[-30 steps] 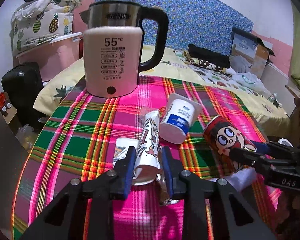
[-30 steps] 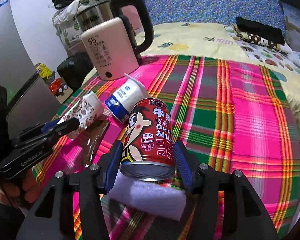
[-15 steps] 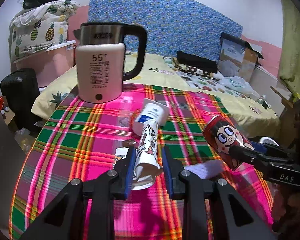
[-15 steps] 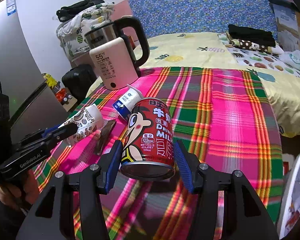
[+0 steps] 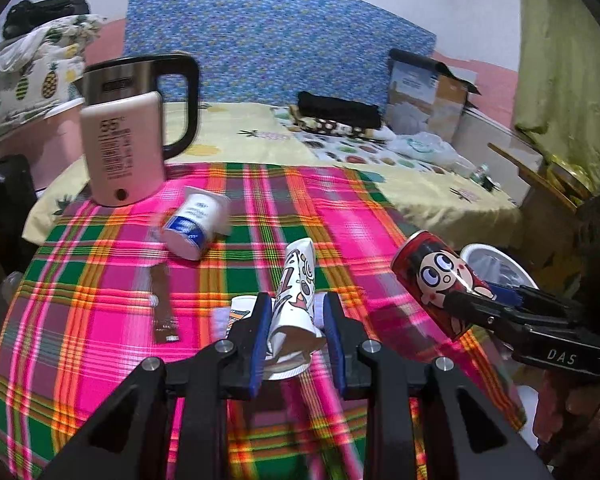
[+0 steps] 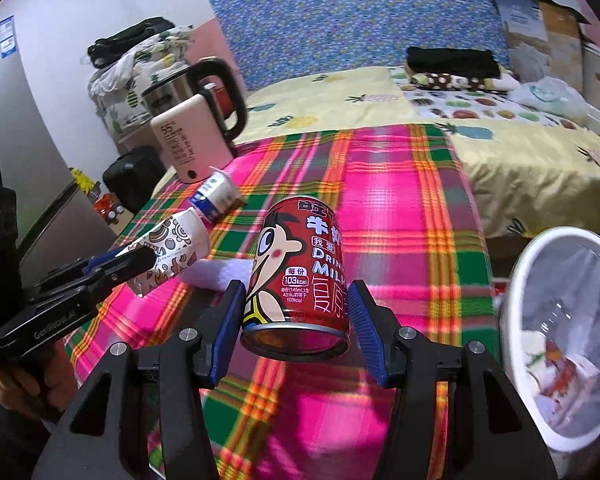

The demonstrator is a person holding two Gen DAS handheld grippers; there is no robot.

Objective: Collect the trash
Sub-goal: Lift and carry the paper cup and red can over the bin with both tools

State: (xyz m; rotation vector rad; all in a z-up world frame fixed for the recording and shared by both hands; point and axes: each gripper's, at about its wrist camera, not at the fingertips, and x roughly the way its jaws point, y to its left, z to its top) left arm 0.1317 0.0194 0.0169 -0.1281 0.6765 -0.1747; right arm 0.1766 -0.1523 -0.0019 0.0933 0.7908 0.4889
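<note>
My left gripper [image 5: 296, 316] is shut on a crushed patterned paper cup [image 5: 296, 292], held above the plaid tablecloth [image 5: 100, 300]; the same cup [image 6: 172, 248] shows at the left of the right wrist view. My right gripper [image 6: 296, 312] is shut on a red cartoon milk can [image 6: 300, 272], also seen as the can [image 5: 432, 280] at the right of the left wrist view. A white and blue yogurt cup [image 5: 194, 222] lies on its side on the cloth, and a brown wrapper strip [image 5: 162, 304] lies near it. A white tissue [image 6: 216, 274] rests below the paper cup.
A pink electric kettle [image 5: 120, 148] stands at the table's far left corner. A white lined trash bin [image 6: 560, 336] sits on the floor to the right of the table. Behind is a bed [image 6: 500, 132] with clothes and a cardboard box [image 5: 432, 92].
Both grippers have risen and pulled back to the right with their loads. The kettle and yogurt cup look farther off, and the trash bin has come into view at the right.
</note>
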